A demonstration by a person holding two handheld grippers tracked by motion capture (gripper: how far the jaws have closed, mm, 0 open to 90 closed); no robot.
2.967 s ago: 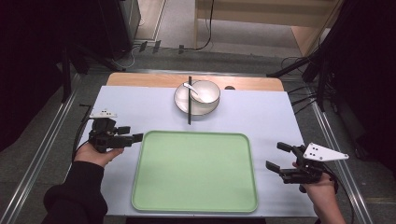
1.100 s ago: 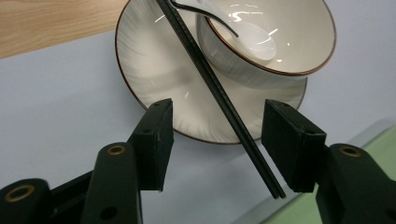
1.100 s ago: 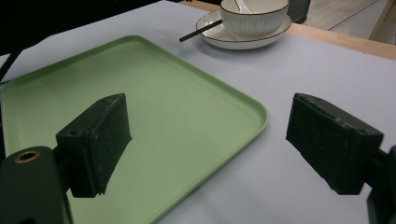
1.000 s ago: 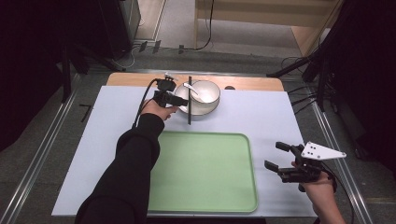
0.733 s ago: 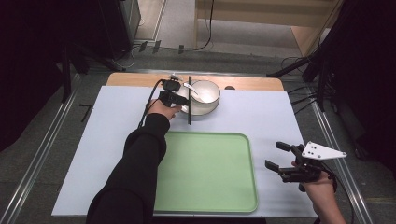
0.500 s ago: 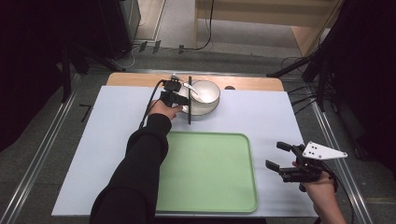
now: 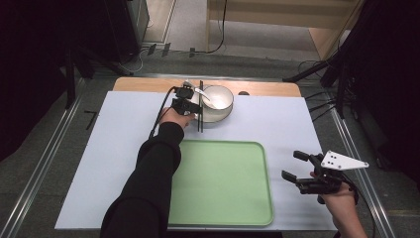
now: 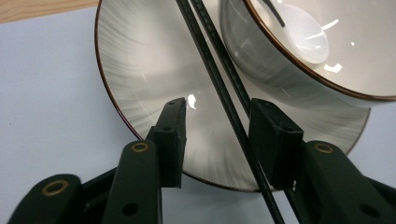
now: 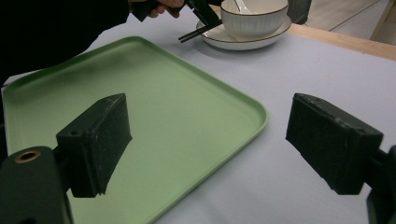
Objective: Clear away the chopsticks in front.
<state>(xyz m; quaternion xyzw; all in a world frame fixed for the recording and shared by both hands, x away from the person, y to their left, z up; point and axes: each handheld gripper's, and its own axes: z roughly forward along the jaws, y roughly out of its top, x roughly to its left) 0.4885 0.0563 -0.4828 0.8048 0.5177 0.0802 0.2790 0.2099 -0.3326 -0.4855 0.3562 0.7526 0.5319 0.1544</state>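
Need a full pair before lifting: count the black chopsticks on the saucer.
2 chopsticks, side by side across the saucer beside the bowl, running between the left gripper's jaws, which have just been closing. None seems hidden.

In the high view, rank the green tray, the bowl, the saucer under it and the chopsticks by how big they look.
1. green tray, by far the largest.
2. saucer, only a little wider than the bowl.
3. bowl.
4. chopsticks: about as long as the saucer is wide, but so thin they cover the least area.
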